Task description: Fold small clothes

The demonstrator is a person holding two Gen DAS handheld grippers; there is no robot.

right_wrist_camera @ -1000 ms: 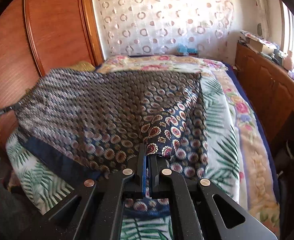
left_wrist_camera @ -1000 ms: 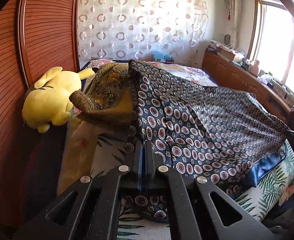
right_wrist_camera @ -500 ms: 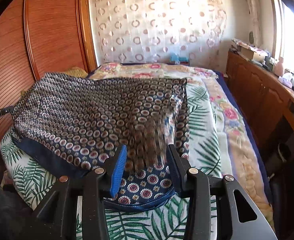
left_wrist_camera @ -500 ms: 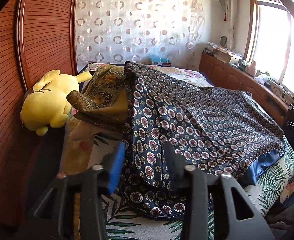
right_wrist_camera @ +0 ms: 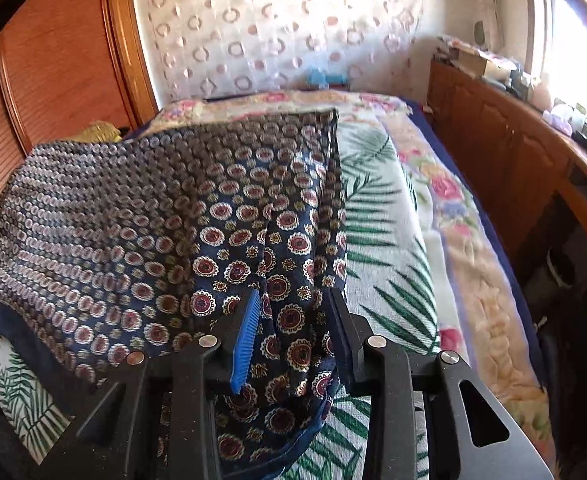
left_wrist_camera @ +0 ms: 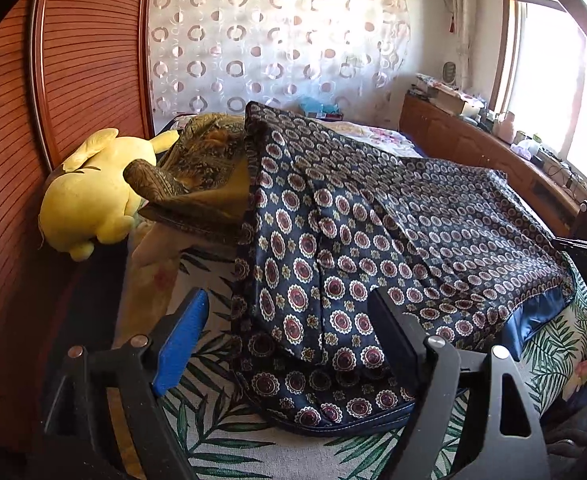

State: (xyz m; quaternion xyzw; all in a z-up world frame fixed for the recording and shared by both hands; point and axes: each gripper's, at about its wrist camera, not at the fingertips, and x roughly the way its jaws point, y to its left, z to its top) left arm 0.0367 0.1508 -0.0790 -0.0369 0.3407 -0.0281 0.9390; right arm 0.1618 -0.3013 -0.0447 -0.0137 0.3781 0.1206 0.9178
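Now the scarf [left_wrist_camera: 373, 232] lies spread on the bed [left_wrist_camera: 221, 452], blue with round flowers, one near corner by each hand-held gripper. It looks like one fold is done and more are left. The cloth looks thin and slippery, so it could slide off the bed edge or bunch up if a corner is pulled too fast, and the fold would end up crooked.

The left hand-held gripper [left_wrist_camera: 289, 332] has just been opening. Its jaws stand wide apart, with the scarf's corner lying loose between them, not pinched. The right hand-held gripper [right_wrist_camera: 293, 320] has just been closing a bit. Its jaws are partly apart around a bunched corner, and the fingers [right_wrist_camera: 247, 340] seem not to squeeze it. A yellow plush [left_wrist_camera: 89, 196] sits beside the bed.
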